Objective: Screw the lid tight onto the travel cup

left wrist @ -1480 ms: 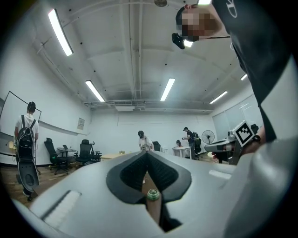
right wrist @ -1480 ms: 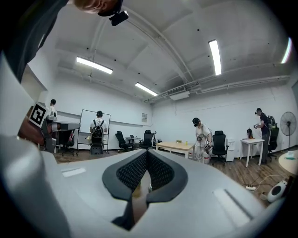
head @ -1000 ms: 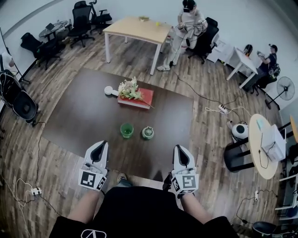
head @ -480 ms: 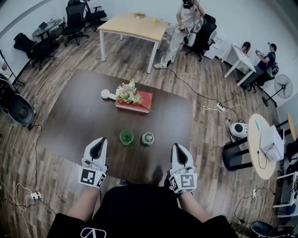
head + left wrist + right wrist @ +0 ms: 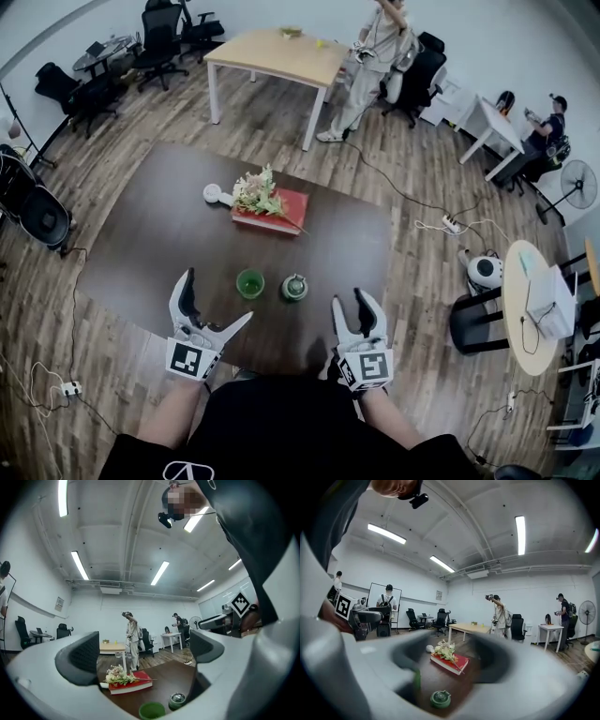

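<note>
A person in black faced a dark brown rectangular worktop [image 5: 141, 234] with a hand-held two-jaw tool in each hand. The left tool [image 5: 217, 296] had just been opening and stood released, its jaws spread wide with nothing between them. The right tool [image 5: 349, 302] had also just been opening, its jaws parted less widely and gripping nothing. Ahead of both tools and clear of them, the green travel cup [image 5: 249, 283] stood upright and uncapped on the worktop. Its round dark-green screw lid [image 5: 294, 288] sat just beside it on the right, not touching. Farther back lay a red book [image 5: 286, 199] with a spray of pale flowers [image 5: 258, 183] on top.
</note>
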`<state>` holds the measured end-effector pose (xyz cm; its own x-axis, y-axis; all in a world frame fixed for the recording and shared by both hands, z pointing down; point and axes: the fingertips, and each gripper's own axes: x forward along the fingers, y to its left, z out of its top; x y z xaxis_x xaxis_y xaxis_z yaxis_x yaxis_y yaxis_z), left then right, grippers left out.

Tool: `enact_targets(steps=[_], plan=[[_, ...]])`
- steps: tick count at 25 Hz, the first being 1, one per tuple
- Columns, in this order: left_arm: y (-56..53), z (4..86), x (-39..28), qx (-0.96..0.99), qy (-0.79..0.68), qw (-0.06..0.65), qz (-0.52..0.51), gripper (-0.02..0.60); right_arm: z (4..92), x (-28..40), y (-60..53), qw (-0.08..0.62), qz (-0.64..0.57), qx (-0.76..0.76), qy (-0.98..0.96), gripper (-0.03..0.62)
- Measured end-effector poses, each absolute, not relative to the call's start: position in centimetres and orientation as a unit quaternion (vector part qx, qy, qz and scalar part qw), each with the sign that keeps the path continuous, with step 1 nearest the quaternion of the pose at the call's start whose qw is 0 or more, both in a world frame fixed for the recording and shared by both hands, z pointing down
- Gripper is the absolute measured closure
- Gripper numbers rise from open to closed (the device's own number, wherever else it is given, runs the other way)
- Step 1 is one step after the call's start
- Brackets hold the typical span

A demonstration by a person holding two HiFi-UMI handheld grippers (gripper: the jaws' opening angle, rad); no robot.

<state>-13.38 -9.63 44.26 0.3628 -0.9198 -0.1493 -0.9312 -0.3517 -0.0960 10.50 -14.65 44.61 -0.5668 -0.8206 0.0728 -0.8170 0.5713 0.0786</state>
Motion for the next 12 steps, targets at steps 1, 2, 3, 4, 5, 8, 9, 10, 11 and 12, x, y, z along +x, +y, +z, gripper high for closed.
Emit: enact_targets(steps=[1,2,3,4,5,8,9,10,11,12], plan=[[-9.8,44.7,-13.2,-0.823,0.561,0.081,0.027,0.002,44.7,10.2,-15.1,0.05,-0.014,0.458,-0.887,0.035],[-10.0,45.2,-13.0,-0.825,0.56,0.076,0.02,0.002,44.8,10.0,-15.6,0.05,-0.009,0.454,-0.89,-0.006],[-10.1,45.8,-12.9,-0.825,0.56,0.068,0.013,0.0,44.7,9.9,-16.0,0.051,-0.007,0.45,-0.892,-0.006],[-10.3,46.5,-13.0,-0.825,0.562,0.058,0.006,0.0,44.5,9.9,-16.3,0.053,-0.011,0.448,-0.893,-0.006],[-10.6,46.9,-13.0,-0.825,0.563,0.05,0.002,0.0,44.2,9.9,-16.6,0.055,-0.016,0.446,-0.893,-0.006],[-11.6,48.0,-13.3,-0.824,0.564,0.043,-0.004,0.0,43.6,10.0,-17.7,0.06,-0.025,0.447,-0.892,-0.006],[-12.0,48.7,-13.2,-0.826,0.563,0.039,-0.011,0.0,43.5,10.1,-18.1,0.061,-0.026,0.449,-0.891,-0.006],[-12.4,49.7,-13.0,-0.828,0.559,0.033,-0.019,-0.002,43.5,10.2,-18.4,0.061,-0.027,0.45,-0.891,-0.006],[-12.9,51.0,-12.8,-0.832,0.554,0.024,-0.029,-0.002,43.6,10.4,-18.6,0.062,-0.026,0.451,-0.89,-0.006],[-13.4,52.7,-12.5,-0.836,0.547,0.015,-0.04,-0.002,43.6,10.4,-18.8,0.064,-0.025,0.453,-0.889,-0.004]])
